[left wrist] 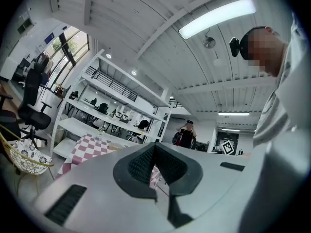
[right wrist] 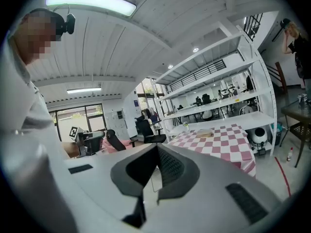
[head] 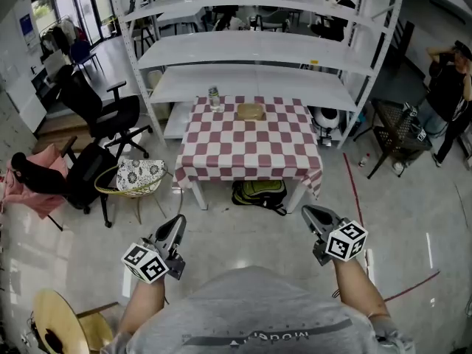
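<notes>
The left gripper point(head: 179, 220) and the right gripper point(head: 307, 211) are both held low in front of the person, well apart from each other and pointing forward over the bare floor. Each one's own view shows its jaws brought together at the tips, with nothing between them. The nearest furniture ahead is a bench point(head: 251, 152) covered with a red-and-white checked cloth, well apart from both grippers. On its far edge stand a small clear jar point(head: 214, 98) and, just to the right of it, a flat tan tray point(head: 251, 111); the two are near each other but not touching. A green-and-black backpack point(head: 259, 194) lies on the floor under the bench. Behind the bench rises a white shelving rack point(head: 251, 50). To the left are a wicker chair with a patterned cushion point(head: 139, 175) and a black office chair point(head: 103, 113). At the far right stands a person in dark clothes point(head: 448, 87).
</notes>
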